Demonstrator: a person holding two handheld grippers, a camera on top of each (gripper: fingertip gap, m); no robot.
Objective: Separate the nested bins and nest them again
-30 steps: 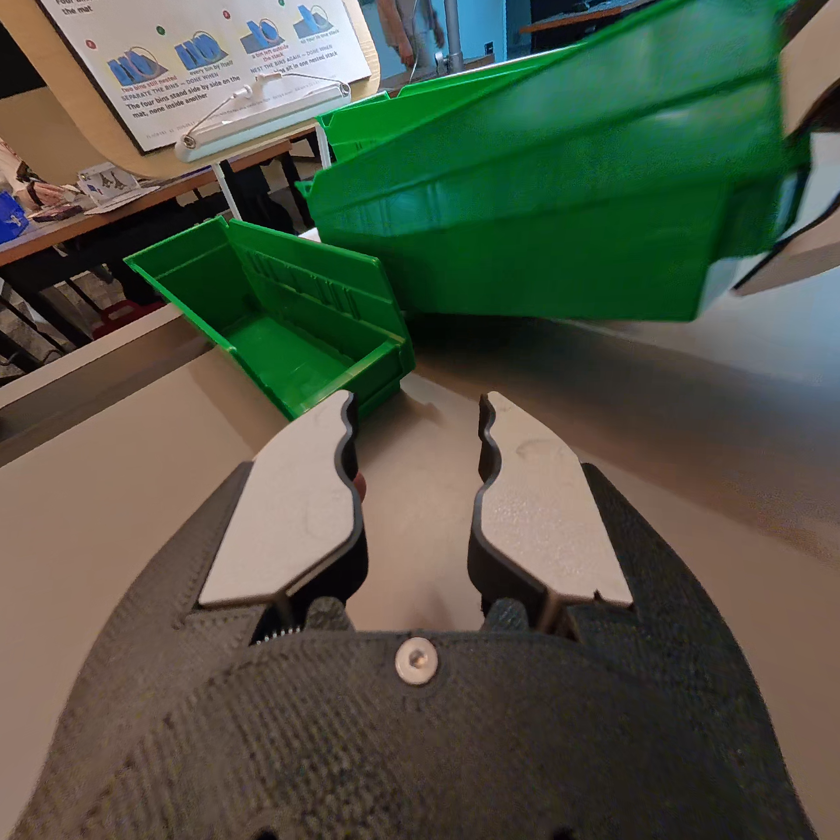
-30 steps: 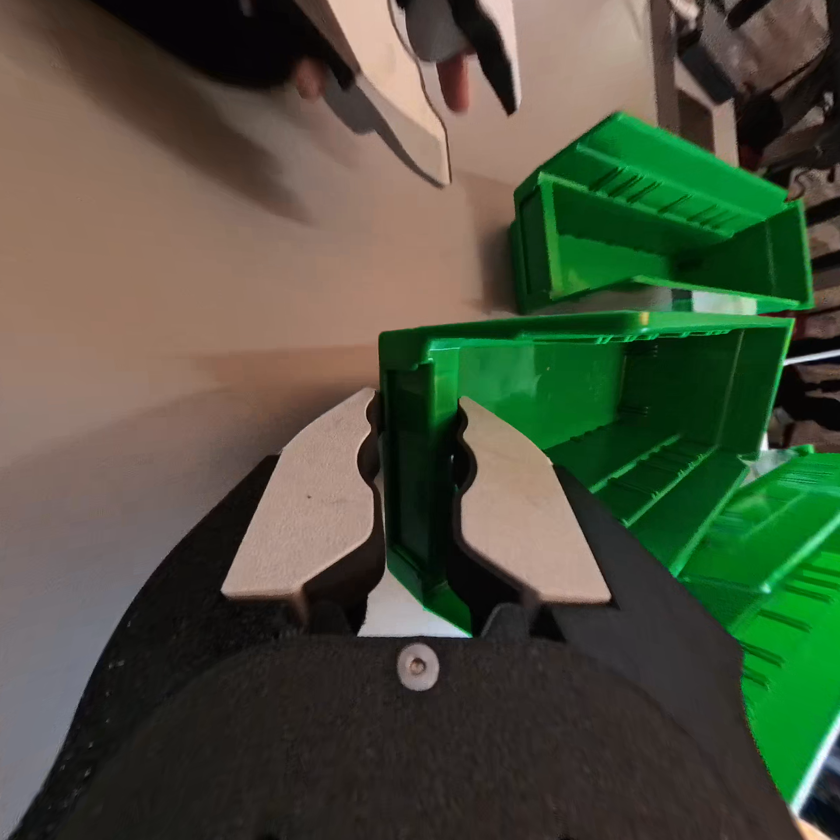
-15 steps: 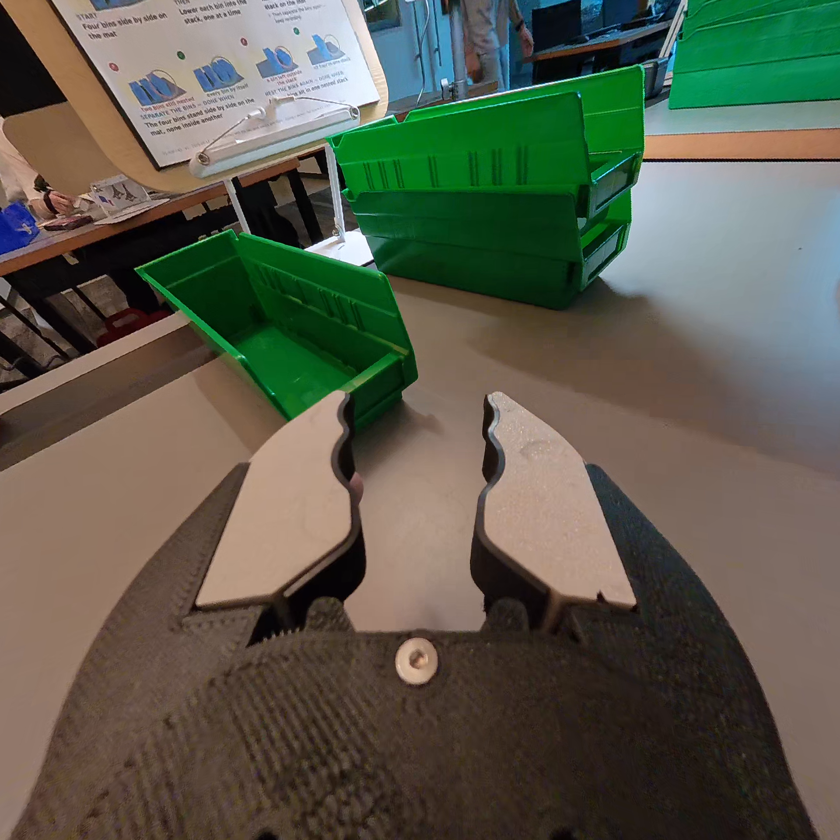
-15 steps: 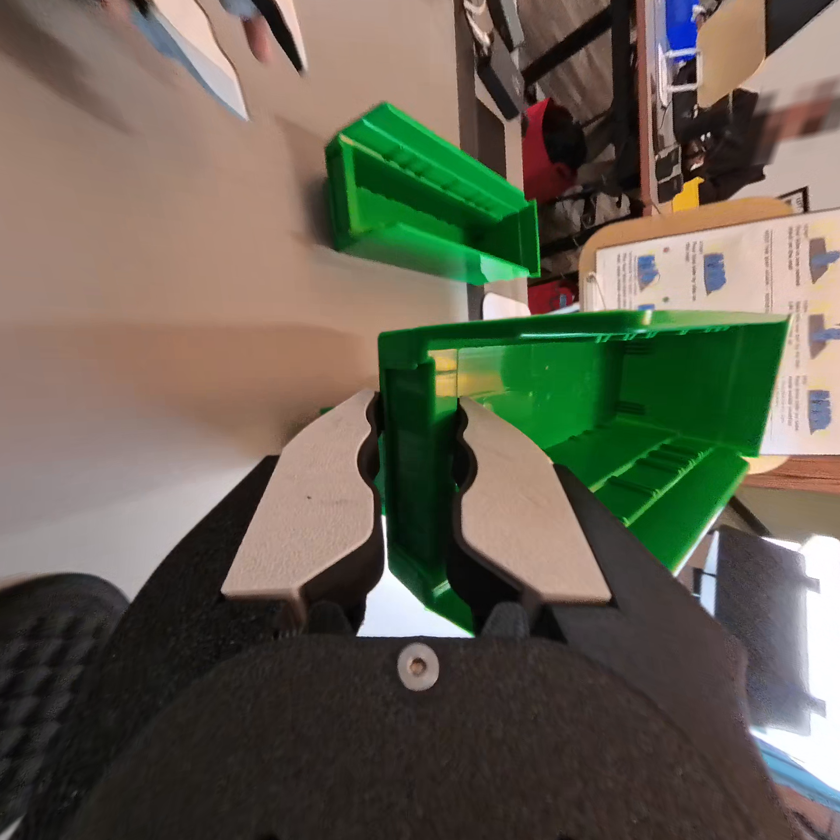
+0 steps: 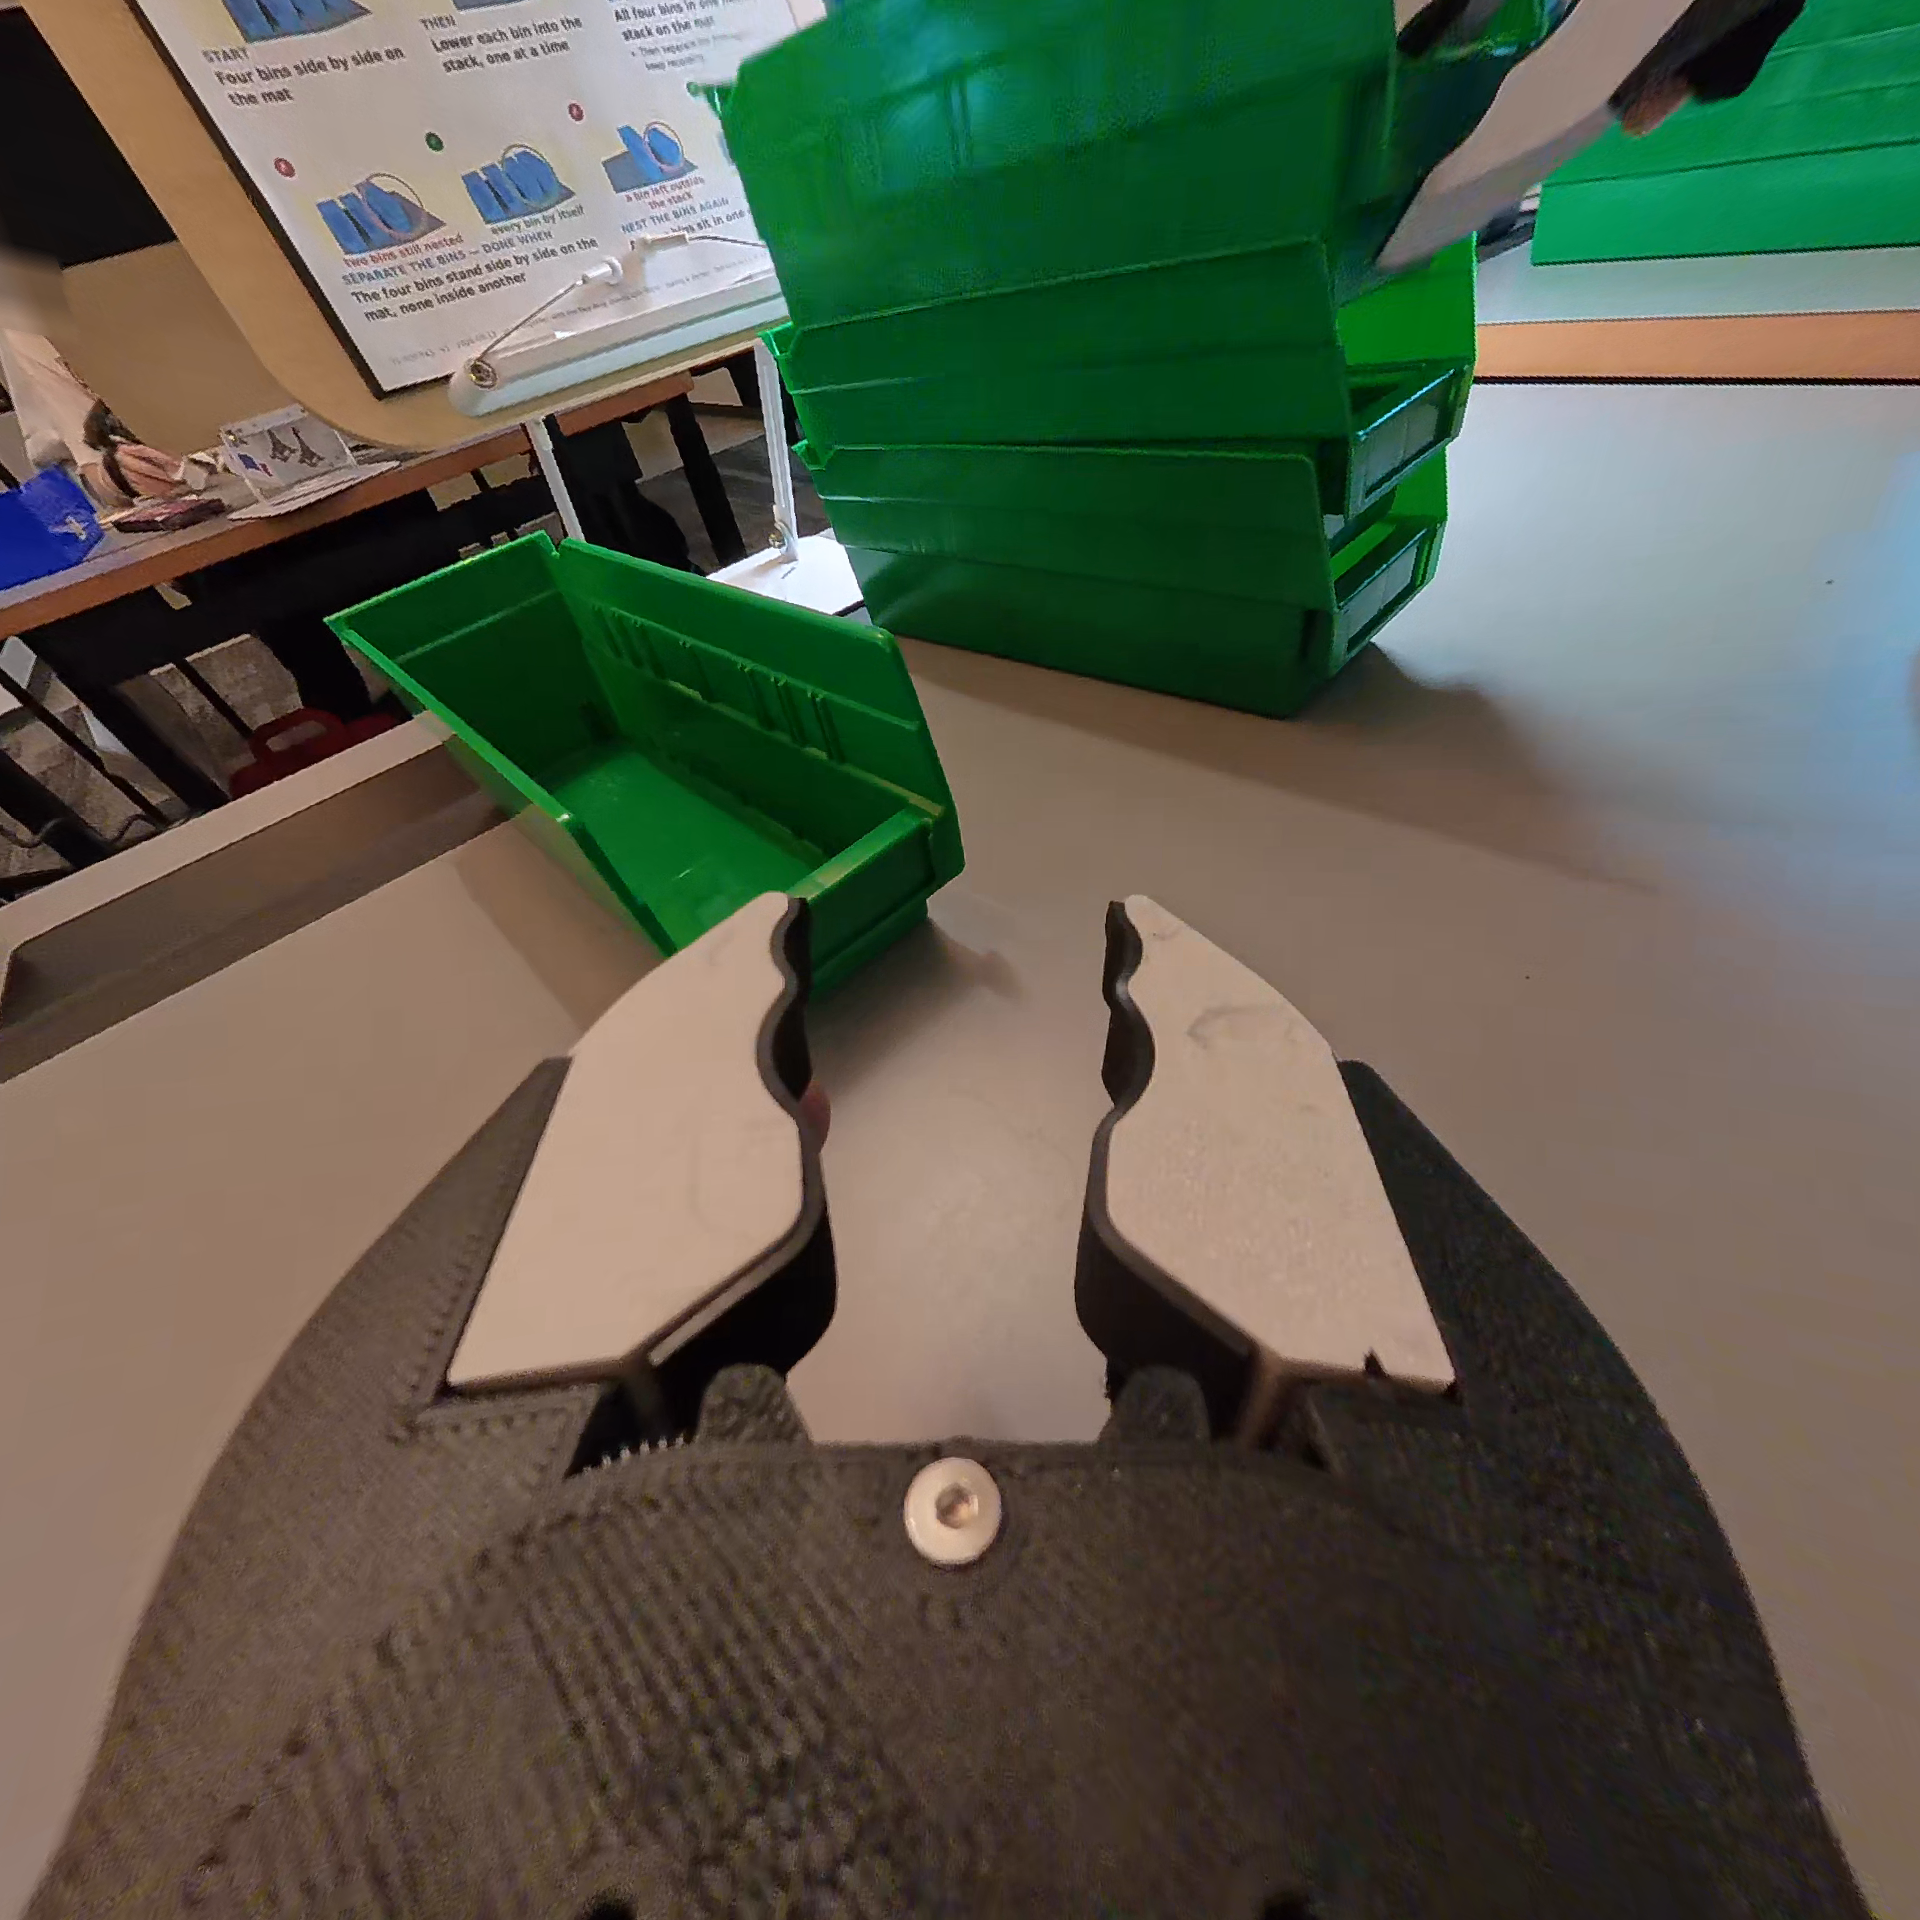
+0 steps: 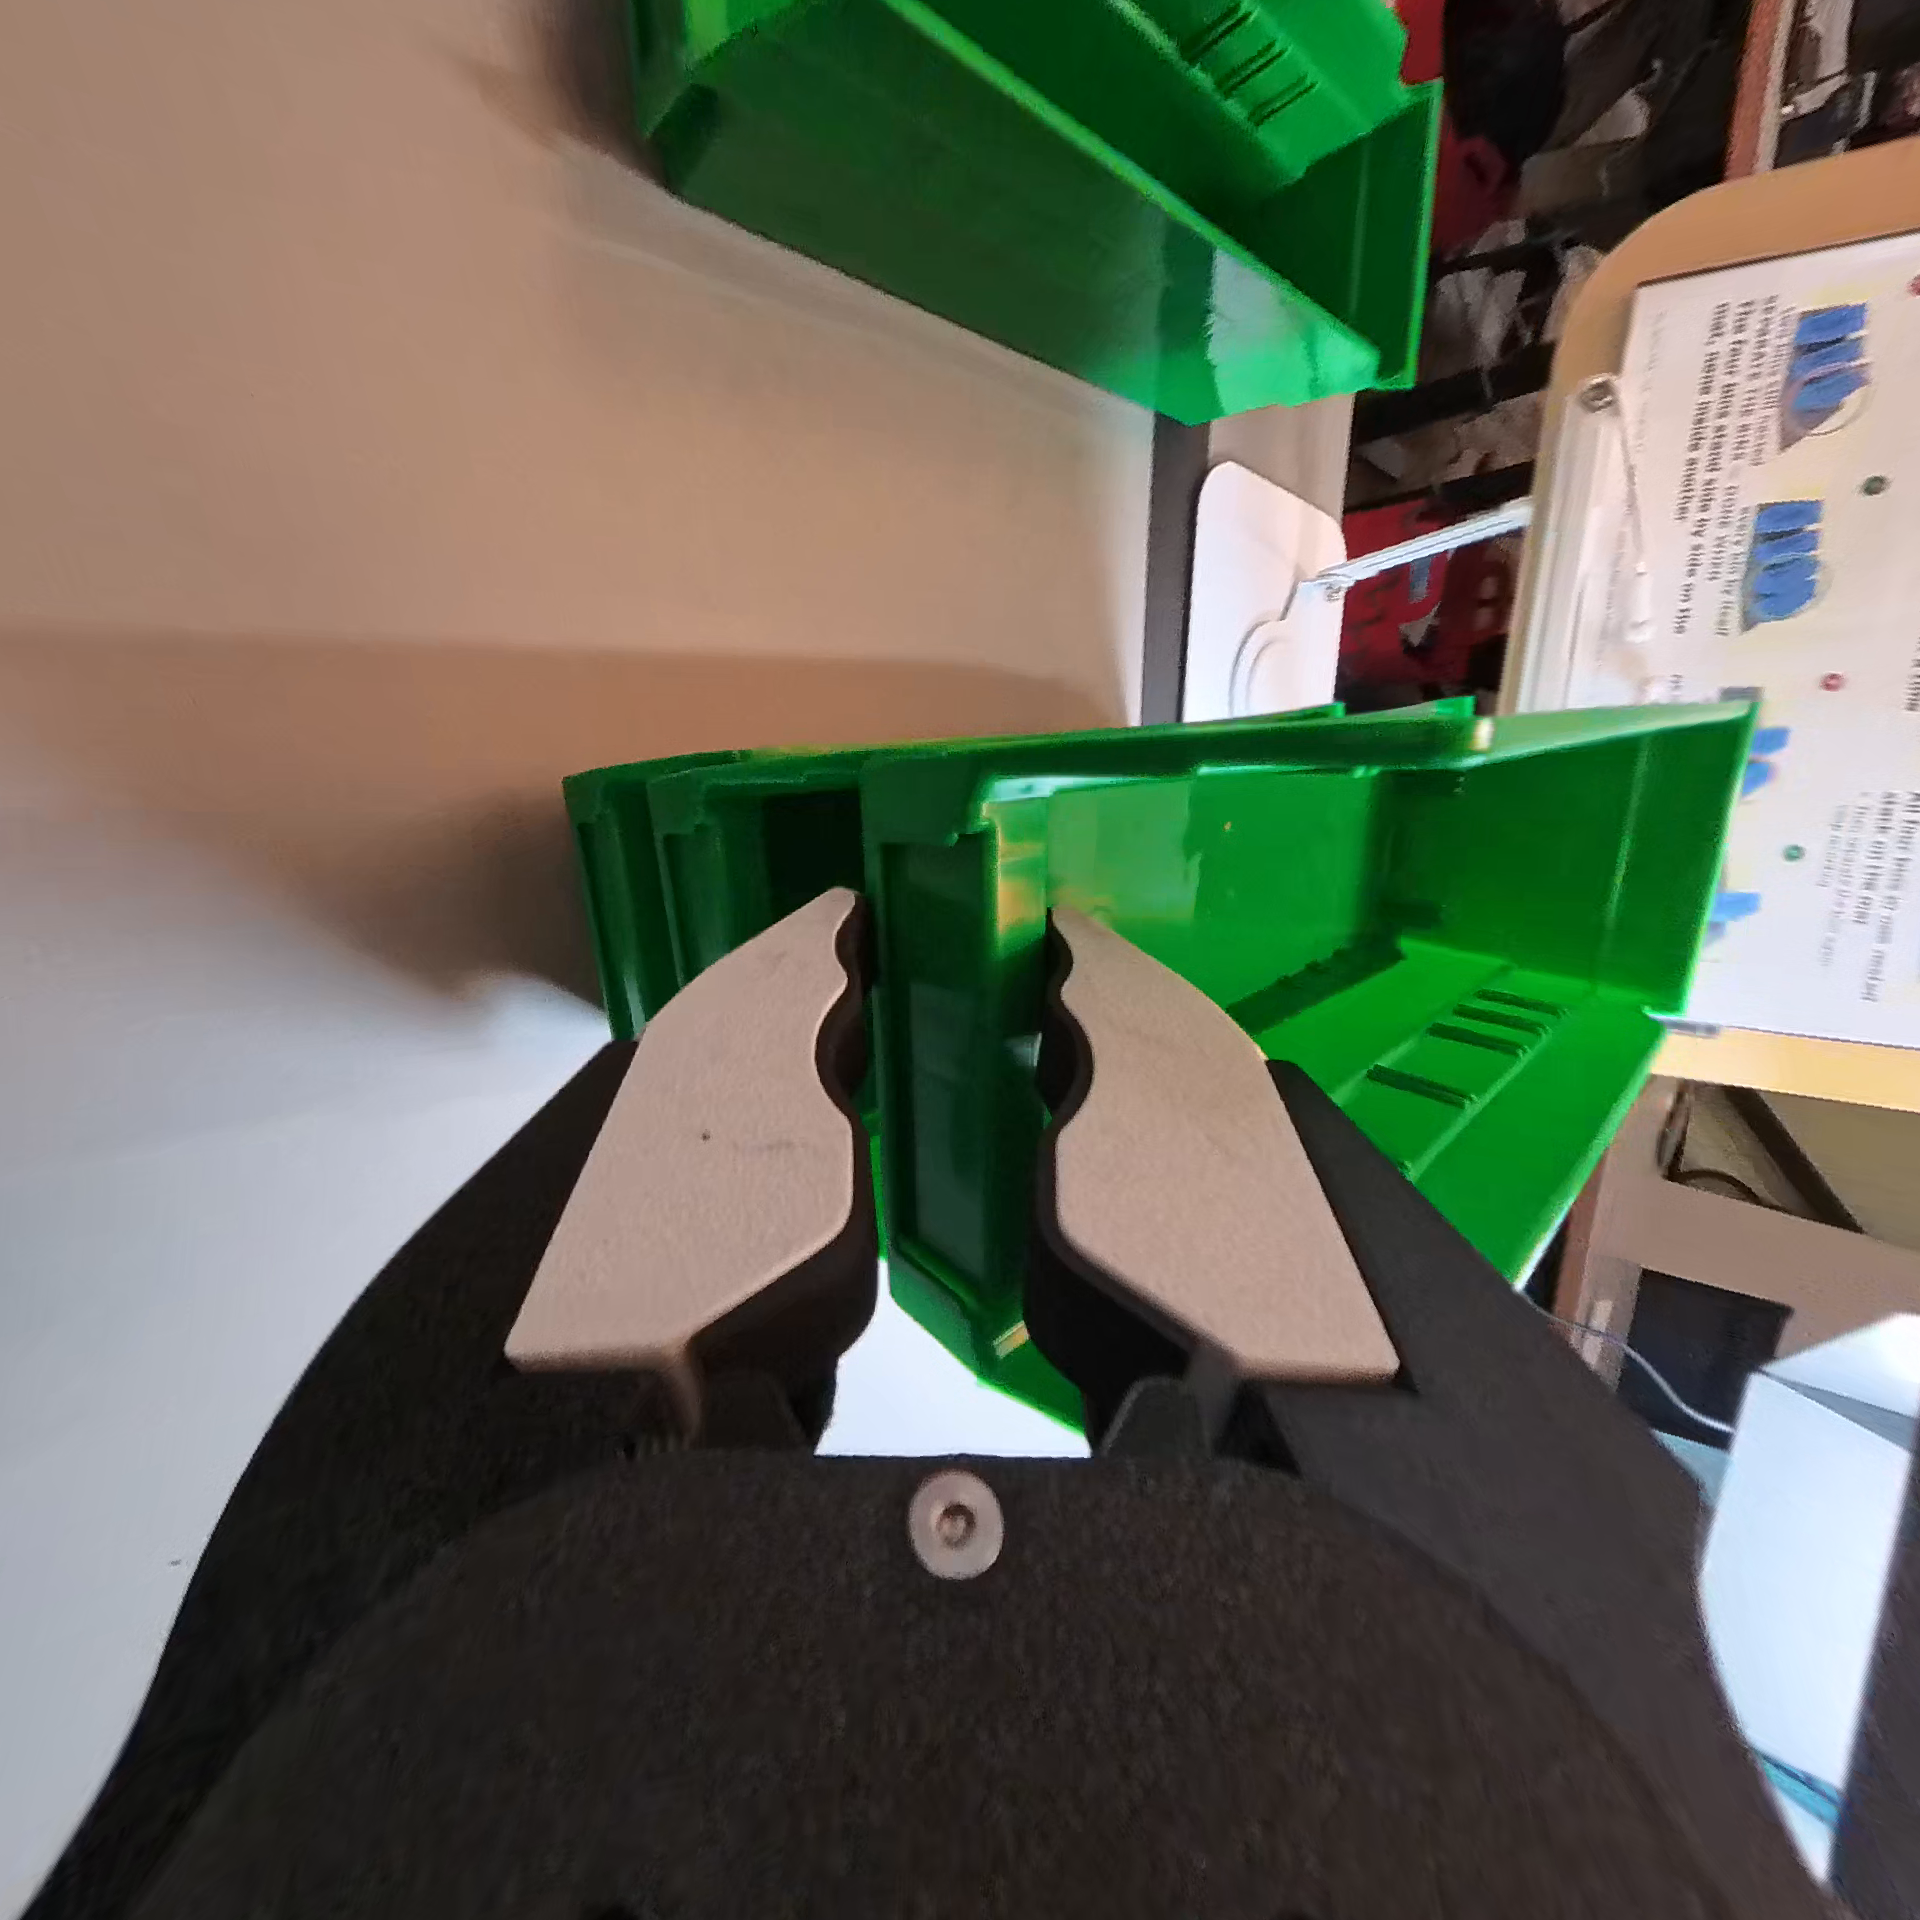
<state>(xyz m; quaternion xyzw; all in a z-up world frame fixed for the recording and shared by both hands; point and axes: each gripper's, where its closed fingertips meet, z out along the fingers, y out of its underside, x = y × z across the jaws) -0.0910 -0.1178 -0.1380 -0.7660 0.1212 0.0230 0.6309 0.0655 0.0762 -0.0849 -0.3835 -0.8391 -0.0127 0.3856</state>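
Over the grey table (image 5: 1558,1039), the left gripper (image 5: 951,935) hangs with its jaws spread wide and nothing between them. Just beyond its tips a lone bin (image 5: 665,748) lies on the table near the edge. Farther back stand two nested bins (image 5: 1101,540). Above them the right gripper (image 6: 951,935) is clamped on the front lip of a third bin (image 6: 1351,935), tilted over the stack. An instruction board (image 5: 447,187) stands behind.
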